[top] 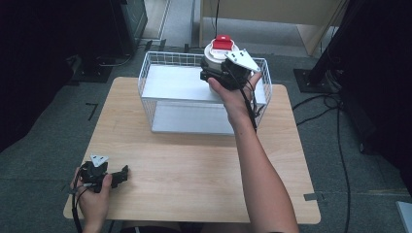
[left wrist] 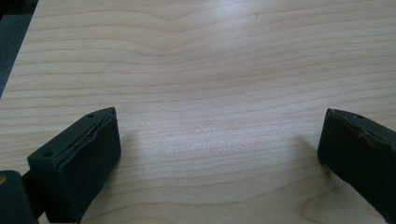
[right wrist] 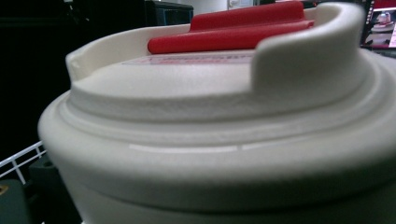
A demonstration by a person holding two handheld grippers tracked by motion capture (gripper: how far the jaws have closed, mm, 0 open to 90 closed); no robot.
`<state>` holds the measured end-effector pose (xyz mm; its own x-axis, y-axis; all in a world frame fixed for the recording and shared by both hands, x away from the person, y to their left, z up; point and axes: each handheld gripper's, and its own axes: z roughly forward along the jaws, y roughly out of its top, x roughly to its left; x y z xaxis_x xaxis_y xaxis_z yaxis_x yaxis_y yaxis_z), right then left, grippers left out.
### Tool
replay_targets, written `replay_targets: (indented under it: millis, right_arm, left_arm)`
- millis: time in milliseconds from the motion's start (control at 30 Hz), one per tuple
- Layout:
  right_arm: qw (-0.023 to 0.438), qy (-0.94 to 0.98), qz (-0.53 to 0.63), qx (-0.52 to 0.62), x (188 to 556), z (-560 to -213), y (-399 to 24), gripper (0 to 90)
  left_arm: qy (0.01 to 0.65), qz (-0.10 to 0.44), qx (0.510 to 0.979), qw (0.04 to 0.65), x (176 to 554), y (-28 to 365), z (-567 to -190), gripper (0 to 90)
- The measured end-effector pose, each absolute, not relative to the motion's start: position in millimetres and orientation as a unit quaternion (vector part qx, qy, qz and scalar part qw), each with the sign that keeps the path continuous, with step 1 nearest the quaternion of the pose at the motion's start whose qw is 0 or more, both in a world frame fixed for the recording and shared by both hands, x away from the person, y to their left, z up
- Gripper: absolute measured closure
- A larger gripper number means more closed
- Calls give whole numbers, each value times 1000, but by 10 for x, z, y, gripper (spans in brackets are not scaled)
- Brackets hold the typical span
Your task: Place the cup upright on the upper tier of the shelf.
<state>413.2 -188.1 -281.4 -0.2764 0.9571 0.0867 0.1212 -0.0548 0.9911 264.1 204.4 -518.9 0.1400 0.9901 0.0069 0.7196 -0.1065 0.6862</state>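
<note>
The right gripper (top: 224,68) holds a white round plastic container with a red handle on its lid (top: 219,50); its fingers close around the container body. The container sits at the far right corner of the white wire basket (top: 155,94), which stands at the far edge of the light wooden desk (top: 194,165). The left gripper (top: 121,174) rests at the near left corner of the desk, fingers (left wrist: 79,158) spread wide and empty.
</note>
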Motion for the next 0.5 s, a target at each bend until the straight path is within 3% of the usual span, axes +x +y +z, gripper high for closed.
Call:
replay_targets:
  millis: [500]
  right_arm:
    - [371,580,544,481,4439,-2876,-1821,11]
  left_arm:
    - [608,245,703,277,2641,2044,-5189,0]
